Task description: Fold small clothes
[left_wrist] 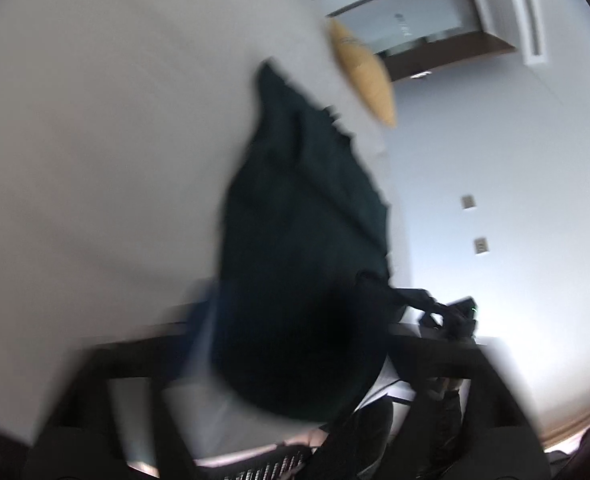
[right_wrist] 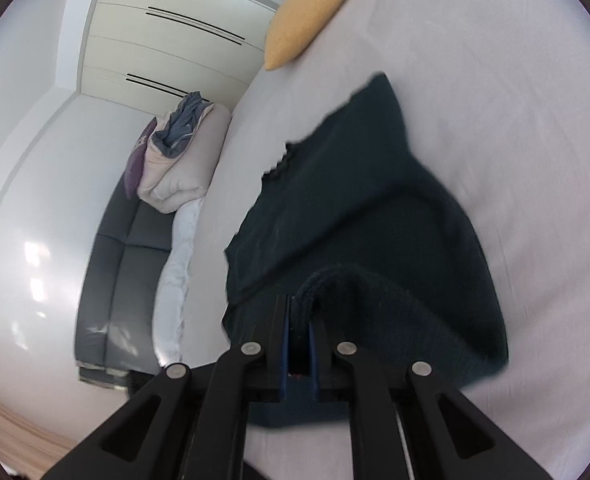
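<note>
A bed (right_wrist: 475, 128) covered with a smooth pale sheet is shown as the supporting surface. A dark green knitted garment (right_wrist: 359, 208) is spread on the sheet, its near edge lifted off the bed. A yellow cushion (right_wrist: 307, 16) is seen at the far edge of the bed, well apart from the garment.

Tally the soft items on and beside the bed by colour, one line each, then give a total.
Dark green garment: 1
Yellow cushion: 1
Beige folded duvet: 1
Purple pillow: 1
Grey-blue cloth on top of the duvet: 1
Total: 5
</note>
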`<state>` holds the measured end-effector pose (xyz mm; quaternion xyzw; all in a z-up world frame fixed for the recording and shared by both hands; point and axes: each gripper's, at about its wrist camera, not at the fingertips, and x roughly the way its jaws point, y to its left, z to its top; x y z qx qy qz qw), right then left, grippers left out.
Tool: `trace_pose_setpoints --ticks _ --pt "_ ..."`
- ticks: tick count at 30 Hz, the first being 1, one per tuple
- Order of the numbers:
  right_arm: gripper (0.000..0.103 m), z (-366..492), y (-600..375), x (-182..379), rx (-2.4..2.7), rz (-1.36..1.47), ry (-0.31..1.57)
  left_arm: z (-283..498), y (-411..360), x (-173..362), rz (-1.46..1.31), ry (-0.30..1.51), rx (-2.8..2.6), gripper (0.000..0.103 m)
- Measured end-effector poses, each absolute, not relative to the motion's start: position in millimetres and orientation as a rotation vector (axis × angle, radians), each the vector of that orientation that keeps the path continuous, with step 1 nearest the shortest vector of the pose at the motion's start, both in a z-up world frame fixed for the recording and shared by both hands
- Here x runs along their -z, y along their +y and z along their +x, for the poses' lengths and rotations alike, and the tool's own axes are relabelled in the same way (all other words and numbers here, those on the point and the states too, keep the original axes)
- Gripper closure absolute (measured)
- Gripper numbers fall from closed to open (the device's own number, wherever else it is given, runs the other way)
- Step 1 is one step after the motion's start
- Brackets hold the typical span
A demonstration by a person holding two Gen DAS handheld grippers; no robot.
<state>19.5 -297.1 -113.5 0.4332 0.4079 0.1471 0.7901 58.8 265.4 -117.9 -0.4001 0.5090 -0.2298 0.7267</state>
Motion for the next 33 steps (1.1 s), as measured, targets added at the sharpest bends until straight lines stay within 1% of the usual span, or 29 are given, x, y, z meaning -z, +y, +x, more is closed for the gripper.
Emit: trace_pose_setpoints --ticks 2,4,11,13,17,18,20,22,24,25,26,28,30,33 --pt "0.093 -13 -304 114 -0.333 0.968 0.853 44 267 132 -0.907 1.167 0.505 0.005" --pt "0.093 -47 -309 114 -0.347 0.973 0.831 30 268 146 -0.990 1.211 0.531 0.005" --pt "0.092 -116 -315 123 -0.375 0.917 0.854 -2 257 177 -1.253 1.220 0.592 0.005" --pt "0.092 -126 -317 128 -0.371 0.908 0.872 -4 255 178 -1.318 1.204 0.624 0.005" --pt "0.092 -143 -325 140 -0.319 0.911 0.894 5 242 171 -1.370 1.199 0.668 0.005" --pt "0.092 -145 -326 142 -0.307 0.916 0.892 -2 249 166 -1.367 1.194 0.671 0.005" --pt "0.092 -146 -326 140 -0.307 0.912 0.884 14 236 150 -1.292 1.159 0.669 0.005" --pt "0.092 -143 -321 135 -0.288 0.869 0.893 22 228 127 -1.084 1.138 0.606 0.005" --pt "0.072 -137 -313 128 -0.219 0.770 0.916 26 209 98 -0.678 1.089 0.447 0.005" --pt "0.052 -134 -308 122 -0.171 0.695 0.919 24 200 88 -0.528 1.049 0.401 0.005" --pt "0.045 -131 -302 116 -0.132 0.615 0.914 20 189 77 -0.384 0.989 0.386 0.005" --pt "0.045 -127 -289 108 -0.093 0.470 0.911 10 175 63 -0.198 0.877 0.364 0.005" --pt "0.045 -123 -276 105 -0.046 0.308 0.923 4 168 59 -0.079 0.799 0.336 0.005" --pt "0.045 -119 -255 108 0.037 0.038 0.944 11 164 67 0.026 0.805 0.285 0.005"
